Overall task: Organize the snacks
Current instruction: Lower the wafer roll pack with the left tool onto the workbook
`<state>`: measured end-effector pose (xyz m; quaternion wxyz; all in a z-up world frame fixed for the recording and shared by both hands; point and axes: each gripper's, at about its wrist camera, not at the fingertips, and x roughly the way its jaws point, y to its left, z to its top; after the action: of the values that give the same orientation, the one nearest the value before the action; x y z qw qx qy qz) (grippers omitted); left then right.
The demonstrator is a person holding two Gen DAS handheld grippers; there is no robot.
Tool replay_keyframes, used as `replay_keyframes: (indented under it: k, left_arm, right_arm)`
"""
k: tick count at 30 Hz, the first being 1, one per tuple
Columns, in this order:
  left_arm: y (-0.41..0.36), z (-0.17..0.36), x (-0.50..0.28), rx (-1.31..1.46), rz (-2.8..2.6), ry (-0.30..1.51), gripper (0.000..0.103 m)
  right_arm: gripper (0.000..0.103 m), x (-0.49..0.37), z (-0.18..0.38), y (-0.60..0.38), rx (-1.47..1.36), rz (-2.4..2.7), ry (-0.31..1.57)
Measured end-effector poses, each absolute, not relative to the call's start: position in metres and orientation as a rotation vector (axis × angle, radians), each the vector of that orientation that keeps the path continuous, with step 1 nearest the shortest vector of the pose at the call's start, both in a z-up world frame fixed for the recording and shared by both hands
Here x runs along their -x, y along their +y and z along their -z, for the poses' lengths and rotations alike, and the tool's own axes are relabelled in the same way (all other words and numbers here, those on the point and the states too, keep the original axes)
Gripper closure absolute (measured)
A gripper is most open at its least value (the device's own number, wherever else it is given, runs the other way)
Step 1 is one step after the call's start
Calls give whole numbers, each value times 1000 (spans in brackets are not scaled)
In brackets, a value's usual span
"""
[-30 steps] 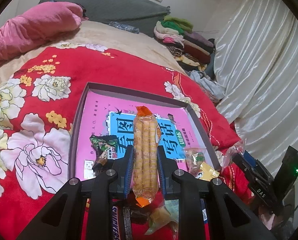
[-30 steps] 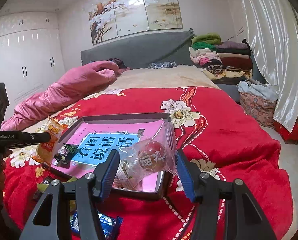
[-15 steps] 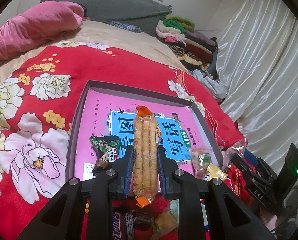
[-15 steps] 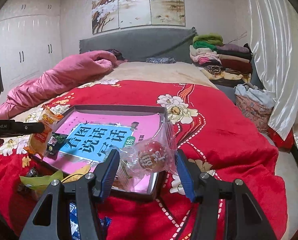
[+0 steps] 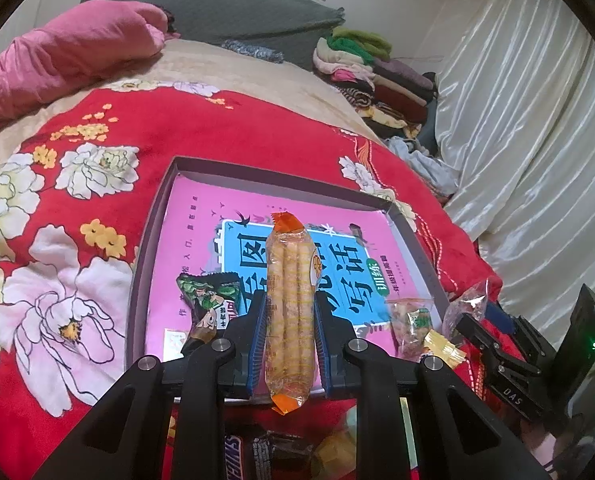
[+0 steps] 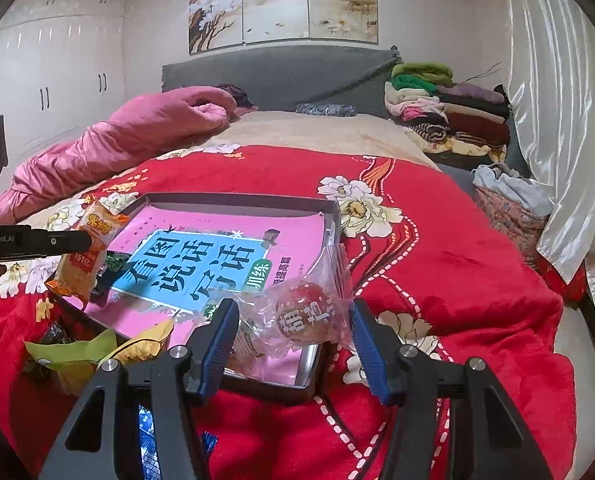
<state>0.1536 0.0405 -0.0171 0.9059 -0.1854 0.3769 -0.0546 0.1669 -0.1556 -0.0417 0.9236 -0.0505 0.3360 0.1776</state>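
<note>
Tray rim [image 5: 281, 176] beneath both packets

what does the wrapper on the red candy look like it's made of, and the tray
Red candy's wrapper: thin clear plastic film, likely cellophane; glossy, crinkled, see-through. Tray: looks like stiff cardboard, perhaps a box lid, with a matte grey-purple finish and thin straight walls; metal can't be excluded.

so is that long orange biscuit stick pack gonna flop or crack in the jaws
The biscuit stick pack probably stays stiff: it stands straight beyond the left gripper. The sticks inside look brittle, so a hard squeeze may crack them. The glossy wrapper could slip.
</note>
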Motion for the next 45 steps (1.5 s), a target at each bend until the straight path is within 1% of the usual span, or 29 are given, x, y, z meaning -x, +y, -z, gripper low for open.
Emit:
replay_keyframes:
  k: [15,25,45]
  left_arm:
    - [40,27,-160,386,117,801,80]
    - [36,27,-162,379,141,805,80]
    - [36,34,-171,382,129,845,80]
  right_arm:
    - [46,-168,50,-147,87,-434,729]
    - [45,-170,52,-150,22,-489,756]
    - [44,-171,59,-146,49,-474,778]
